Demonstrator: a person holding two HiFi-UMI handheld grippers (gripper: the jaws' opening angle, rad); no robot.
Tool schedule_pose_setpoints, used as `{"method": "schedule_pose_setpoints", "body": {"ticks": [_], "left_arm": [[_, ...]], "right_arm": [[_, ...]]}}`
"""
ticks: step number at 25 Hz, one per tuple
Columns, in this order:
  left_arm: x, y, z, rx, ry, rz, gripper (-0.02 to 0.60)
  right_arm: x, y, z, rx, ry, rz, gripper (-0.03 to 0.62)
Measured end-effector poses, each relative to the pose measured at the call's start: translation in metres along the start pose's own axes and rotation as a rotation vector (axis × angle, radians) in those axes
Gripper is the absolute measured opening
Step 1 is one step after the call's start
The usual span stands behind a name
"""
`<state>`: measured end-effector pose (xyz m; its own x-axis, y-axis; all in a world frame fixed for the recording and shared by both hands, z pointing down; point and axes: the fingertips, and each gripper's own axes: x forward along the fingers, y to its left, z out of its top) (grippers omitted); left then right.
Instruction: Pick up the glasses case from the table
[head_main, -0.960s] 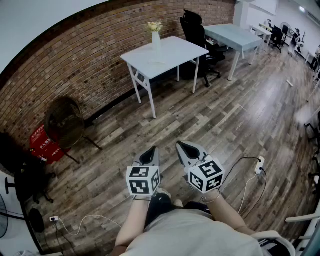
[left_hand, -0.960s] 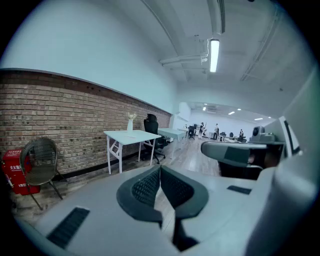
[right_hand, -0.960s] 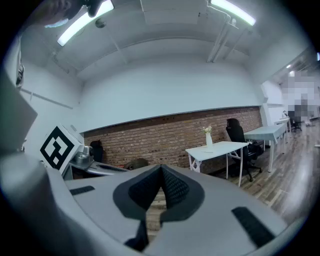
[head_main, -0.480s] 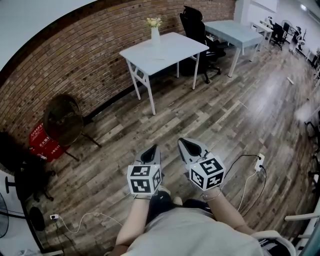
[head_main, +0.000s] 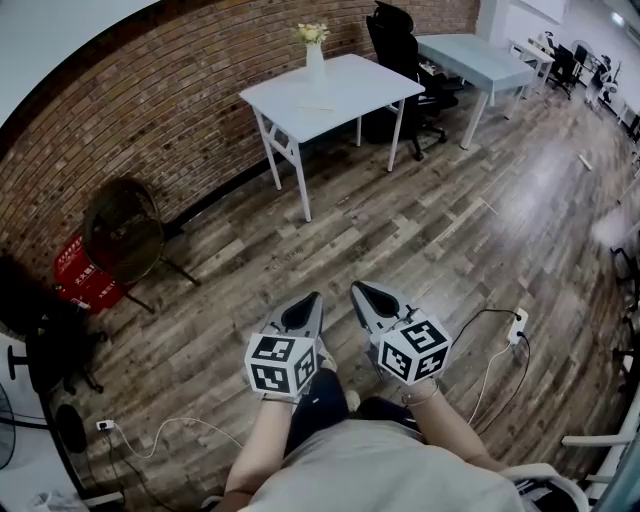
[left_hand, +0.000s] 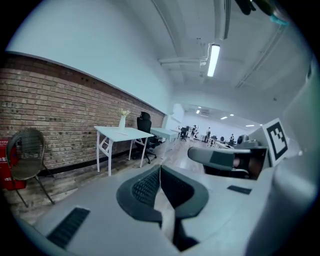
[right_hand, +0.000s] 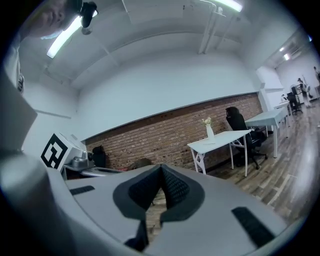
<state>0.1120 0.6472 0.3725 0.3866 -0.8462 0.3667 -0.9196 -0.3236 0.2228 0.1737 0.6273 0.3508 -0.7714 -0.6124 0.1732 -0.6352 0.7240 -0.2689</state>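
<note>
A person is standing on a wooden floor (head_main: 450, 230), holding the left gripper (head_main: 310, 303) and the right gripper (head_main: 362, 293) side by side close to the body. Both are pointing forward and slightly down. Each pair of jaws is pressing fully together, with nothing between them.

Off to the right of the right jaws, a white cable (head_main: 497, 365) with a power strip is lying on the floor. To the left of the left jaws, a round wicker chair (head_main: 125, 230) is standing by a brick wall (head_main: 150, 120).

Ahead of both jaws and well apart from them, a white folding surface (head_main: 350, 85) is standing against that wall. A white vase (head_main: 316, 62) with flowers is sitting on it. In front of the vase a thin flat thing (head_main: 316, 108) is lying. It is too small to identify, but it is probably the glasses case. Beyond the surface, a black office chair (head_main: 400, 40) is standing.

The step in hand appears to be the approach, since nothing is within reach of the jaws yet. Doing it well likely means:
- walking straight forward, clear of the cable, until the surface is just below the jaws;
- opening one pair of jaws wider than the case before lowering;
- closing across its narrow side while keeping away from the vase, which could tip.
</note>
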Motion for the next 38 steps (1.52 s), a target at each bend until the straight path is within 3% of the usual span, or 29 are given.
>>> {"method": "schedule_pose_setpoints", "body": {"ticks": [6, 11, 17, 25, 31, 38], "left_arm": [[0.048, 0.033, 0.011, -0.033, 0.009, -0.077, 0.008], [0.112, 0.079, 0.042, 0.003, 0.049, -0.112, 0.008], [0.178, 0.155, 0.089, -0.031, 0.066, -0.111, 0.008], [0.238, 0.234, 0.126, -0.022, 0.082, -0.138, 0.008], [0.266, 0.261, 0.130, -0.057, 0.101, -0.140, 0.008], [0.304, 0.291, 0.148, -0.067, 0.093, -0.107, 0.008]], "right_arm": [[0.045, -0.037, 0.005, 0.010, 0.013, -0.032, -0.002], [0.110, -0.077, 0.023, -0.016, 0.039, -0.045, -0.002], [0.204, -0.113, 0.050, -0.106, 0.108, -0.056, -0.002], [0.297, -0.144, 0.063, -0.078, 0.133, -0.081, -0.002], [0.325, -0.174, 0.067, -0.019, 0.135, -0.106, -0.002], [0.373, -0.209, 0.088, -0.006, 0.107, -0.071, -0.002]]}}
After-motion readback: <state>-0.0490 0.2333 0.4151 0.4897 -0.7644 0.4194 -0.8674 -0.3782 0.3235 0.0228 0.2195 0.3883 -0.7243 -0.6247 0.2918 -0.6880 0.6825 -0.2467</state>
